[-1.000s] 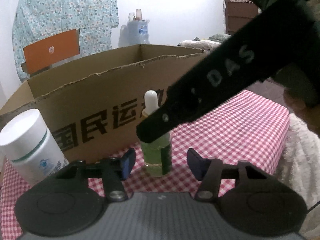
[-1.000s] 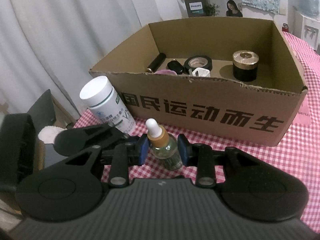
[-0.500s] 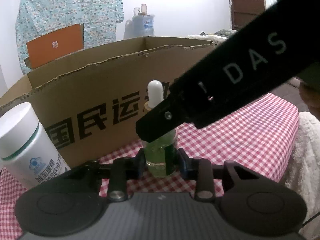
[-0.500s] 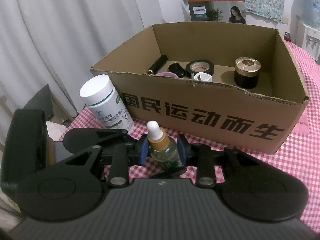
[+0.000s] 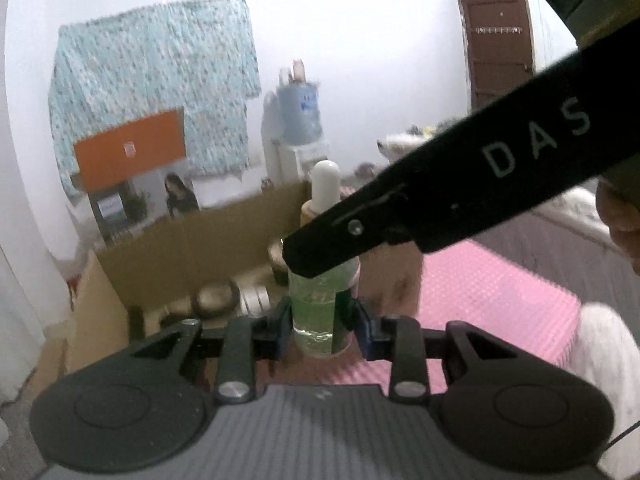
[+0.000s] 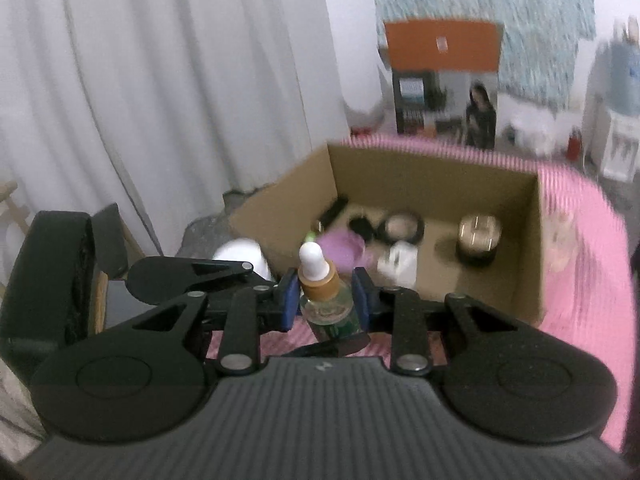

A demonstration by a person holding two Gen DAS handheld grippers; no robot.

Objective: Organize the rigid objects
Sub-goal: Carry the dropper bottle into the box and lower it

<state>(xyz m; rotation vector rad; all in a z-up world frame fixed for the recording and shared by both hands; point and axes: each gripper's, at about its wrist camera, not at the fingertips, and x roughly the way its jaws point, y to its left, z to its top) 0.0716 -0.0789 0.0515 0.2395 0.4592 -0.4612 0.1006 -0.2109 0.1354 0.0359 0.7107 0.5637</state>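
A dropper bottle [image 5: 320, 308] of green liquid, with a white bulb and amber collar, hangs above the checked tablecloth at the near side of the cardboard box [image 5: 200, 248]. My left gripper [image 5: 322, 330] is shut on its lower body. In the left wrist view, a black finger [image 5: 440, 208] of the right gripper crosses in front of the bottle's shoulder. The right wrist view shows my right gripper [image 6: 326, 300] shut on the same dropper bottle [image 6: 320, 280] just below the collar, with a left gripper finger [image 6: 192, 276] reaching in from the left.
The open cardboard box [image 6: 432, 176] holds a gold-lidded black jar [image 6: 478, 240], a tape roll [image 6: 402, 226], a white plug [image 6: 400, 266], a purple item [image 6: 344, 248] and a black tube [image 6: 334, 212]. A white pill bottle [image 6: 244, 256] stands left of the box. The pink checked tablecloth [image 6: 580, 240] lies beneath.
The left gripper closed on the dropper bottle, which the right gripper held throughout. Both then rose together, lifting the bottle off the cloth until the box's inside came into the left view.
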